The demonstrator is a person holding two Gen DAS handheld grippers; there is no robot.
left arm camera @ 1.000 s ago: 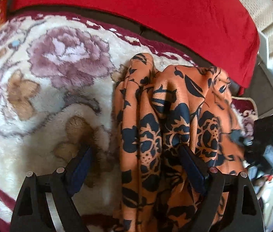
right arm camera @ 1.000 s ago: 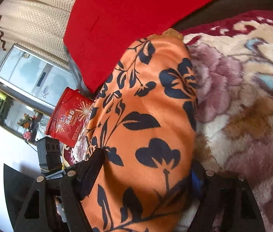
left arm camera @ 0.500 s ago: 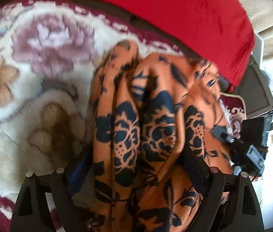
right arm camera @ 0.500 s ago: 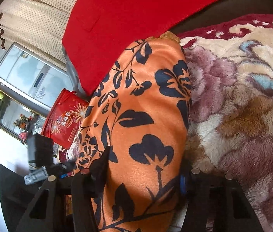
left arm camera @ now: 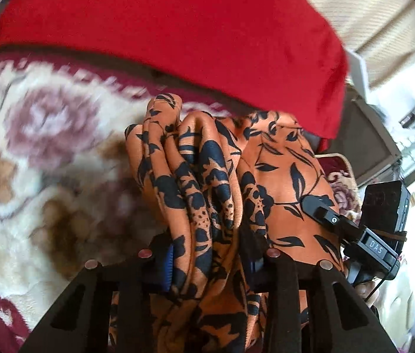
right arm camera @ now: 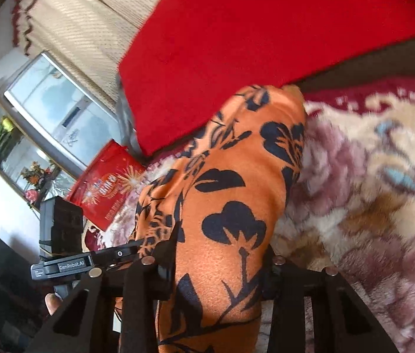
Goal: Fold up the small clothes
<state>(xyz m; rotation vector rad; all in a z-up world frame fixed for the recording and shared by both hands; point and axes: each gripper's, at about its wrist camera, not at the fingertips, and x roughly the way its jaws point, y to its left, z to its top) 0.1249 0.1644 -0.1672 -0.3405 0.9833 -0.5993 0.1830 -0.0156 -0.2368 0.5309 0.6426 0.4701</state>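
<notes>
An orange garment with black flowers lies bunched on the plush floral blanket. My left gripper has its jaws closing, and its blue pads squeeze several gathered folds of the cloth. In the right wrist view the same garment runs as a smooth band between the fingers of my right gripper, whose jaws are also closing and press on the cloth's two edges. Each gripper shows in the other's view, at the garment's opposite side.
A large red cloth covers the back, over a dark edge. Beyond the blanket's end are a red printed bag, a cream curtain and a glass-fronted cabinet. The blanket spreads wide beside the garment.
Both pairs of jaws have narrowed from wide apart onto the orange garment. The cloth has bunched into tighter folds and both grippers have risen a little with it.
</notes>
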